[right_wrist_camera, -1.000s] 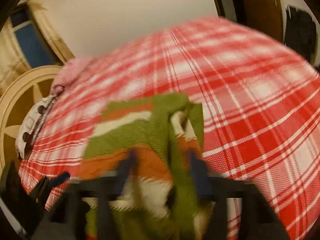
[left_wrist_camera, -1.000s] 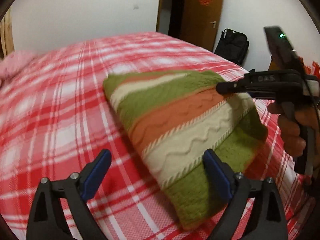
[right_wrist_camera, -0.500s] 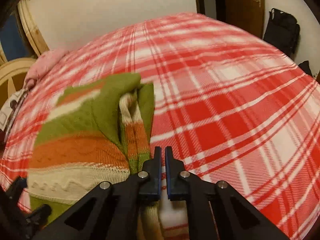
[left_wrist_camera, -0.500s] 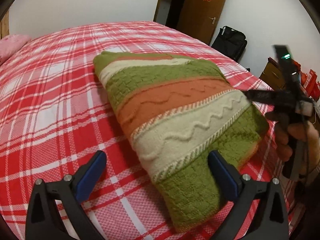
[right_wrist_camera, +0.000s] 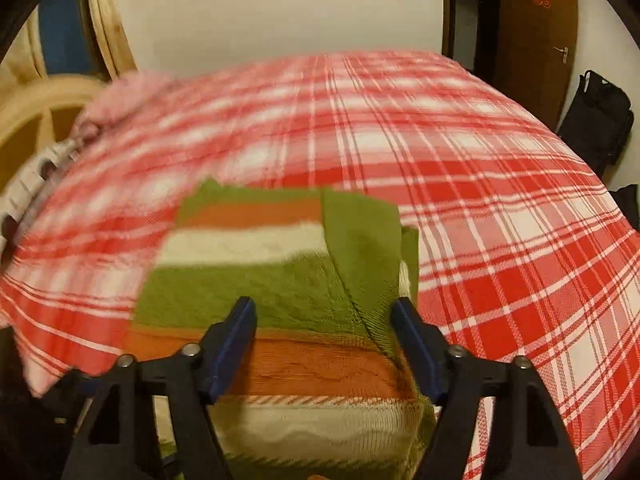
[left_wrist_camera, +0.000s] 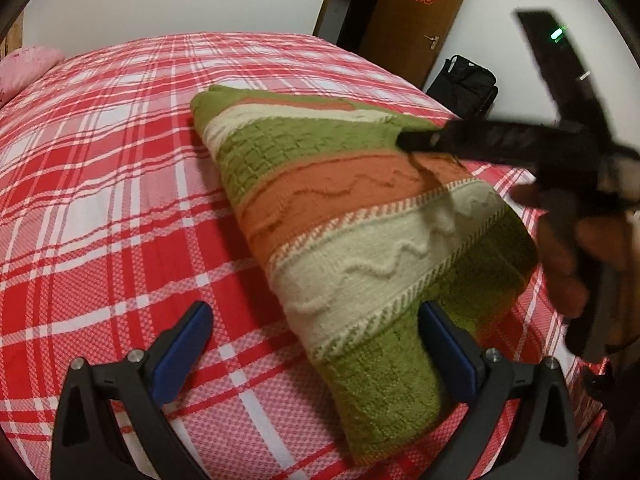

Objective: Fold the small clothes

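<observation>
A folded knitted sweater (left_wrist_camera: 360,220) with green, orange and cream stripes lies on the red plaid bed (left_wrist_camera: 100,200). My left gripper (left_wrist_camera: 316,344) hovers low at its near corner. It is open wide, and the green hem reaches in by the right pad (left_wrist_camera: 444,344) with nothing pinched. A hand holds my right gripper (left_wrist_camera: 420,140), blurred, over the sweater's far right part. In the right wrist view the right gripper (right_wrist_camera: 326,332) has its jaws opening just above the sweater (right_wrist_camera: 248,288). The knit shows between the blue pads (right_wrist_camera: 236,340), which do not press on it.
A pink pillow (left_wrist_camera: 28,68) lies at the bed's far left corner. Behind the bed are a brown door (left_wrist_camera: 416,12) and a black bag (left_wrist_camera: 464,84). A wooden headboard (right_wrist_camera: 40,112) and a white object (right_wrist_camera: 24,184) border the bed's left side.
The right gripper, shut and empty beside the sweater's right edge half a second ago, has moved left over the sweater with its jaws spread apart. The left gripper stays open in place.
</observation>
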